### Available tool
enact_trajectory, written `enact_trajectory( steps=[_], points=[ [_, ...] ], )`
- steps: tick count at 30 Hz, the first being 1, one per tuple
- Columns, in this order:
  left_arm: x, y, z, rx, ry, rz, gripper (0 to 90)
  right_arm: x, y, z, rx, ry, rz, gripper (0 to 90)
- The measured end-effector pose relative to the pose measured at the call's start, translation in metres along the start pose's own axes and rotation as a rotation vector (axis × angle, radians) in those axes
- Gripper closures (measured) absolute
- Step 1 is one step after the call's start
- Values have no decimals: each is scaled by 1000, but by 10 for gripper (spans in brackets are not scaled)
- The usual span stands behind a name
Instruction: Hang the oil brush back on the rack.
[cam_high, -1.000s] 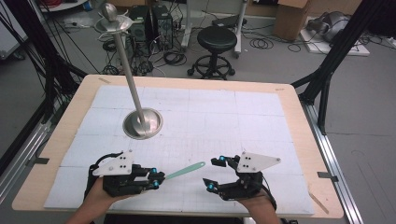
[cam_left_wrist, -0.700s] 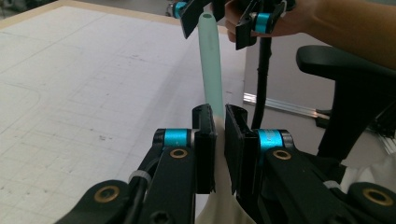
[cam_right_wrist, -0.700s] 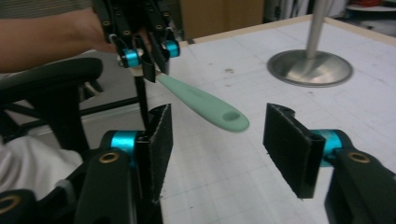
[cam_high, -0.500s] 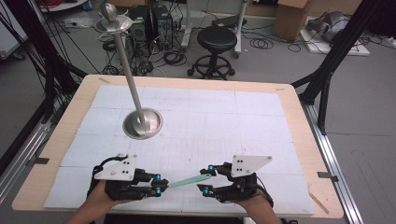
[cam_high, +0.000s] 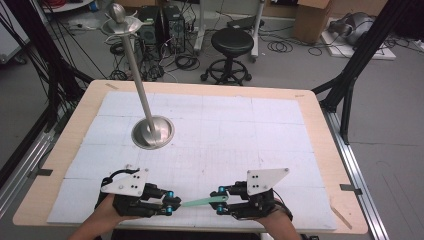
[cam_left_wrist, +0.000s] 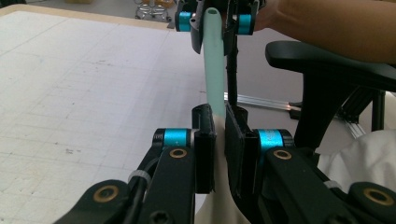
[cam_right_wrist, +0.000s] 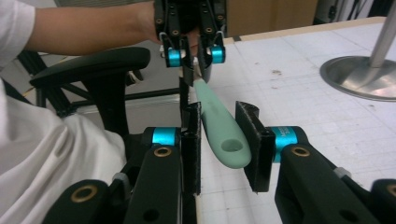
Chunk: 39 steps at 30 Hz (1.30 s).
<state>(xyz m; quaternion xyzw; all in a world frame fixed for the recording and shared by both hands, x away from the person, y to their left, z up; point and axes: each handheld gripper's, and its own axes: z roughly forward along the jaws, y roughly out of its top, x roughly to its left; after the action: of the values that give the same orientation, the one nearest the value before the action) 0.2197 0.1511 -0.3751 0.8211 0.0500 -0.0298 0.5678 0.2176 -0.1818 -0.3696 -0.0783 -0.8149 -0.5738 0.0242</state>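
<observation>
A mint-green utensil (cam_high: 200, 201) hangs level just above the table's near edge, between my two grippers. My left gripper (cam_high: 172, 202) is shut on its thin end; in the left gripper view the green strip (cam_left_wrist: 215, 70) runs up out of the pinched pads (cam_left_wrist: 205, 140). My right gripper (cam_high: 220, 200) faces it from the right. Its jaws have just been closing, and the pads (cam_right_wrist: 252, 140) now press on both edges of the broad handle end (cam_right_wrist: 226, 144), which has a hole in it. Both hands hold still.
A metal stand with a round base (cam_high: 152, 132) and a tall slanted pole stands left of the white mat's (cam_high: 240, 125) middle. A black chair armrest (cam_left_wrist: 327, 60) lies below the table's near edge. A stool (cam_high: 232, 42) stands beyond the table.
The right gripper's jaws have closed from wide open onto the handle end of the utensil. The utensil has tipped to lie level. The left gripper keeps its grip.
</observation>
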Motion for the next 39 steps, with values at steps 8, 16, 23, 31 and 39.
enact_trajectory(
  steps=[8, 16, 23, 31, 39],
  points=[
    [1, -2, 3, 11, -2, 2, 813, 2, 0, 0, 2, 30, 23, 752],
    [1, -2, 7, 62, 123, 2, 643, 2, 3, 1, 27, -27, 69, 756],
    [-1, 0, 7, 77, 235, 60, 518, 2, 11, 5, 52, -74, 128, 756],
    [-12, 14, 18, 184, 290, 177, 561, -1, 18, 11, 77, -94, 210, 754],
    [-12, 17, 31, 223, 328, 195, 643, -5, 24, 13, 90, -114, 292, 754]
  ],
)
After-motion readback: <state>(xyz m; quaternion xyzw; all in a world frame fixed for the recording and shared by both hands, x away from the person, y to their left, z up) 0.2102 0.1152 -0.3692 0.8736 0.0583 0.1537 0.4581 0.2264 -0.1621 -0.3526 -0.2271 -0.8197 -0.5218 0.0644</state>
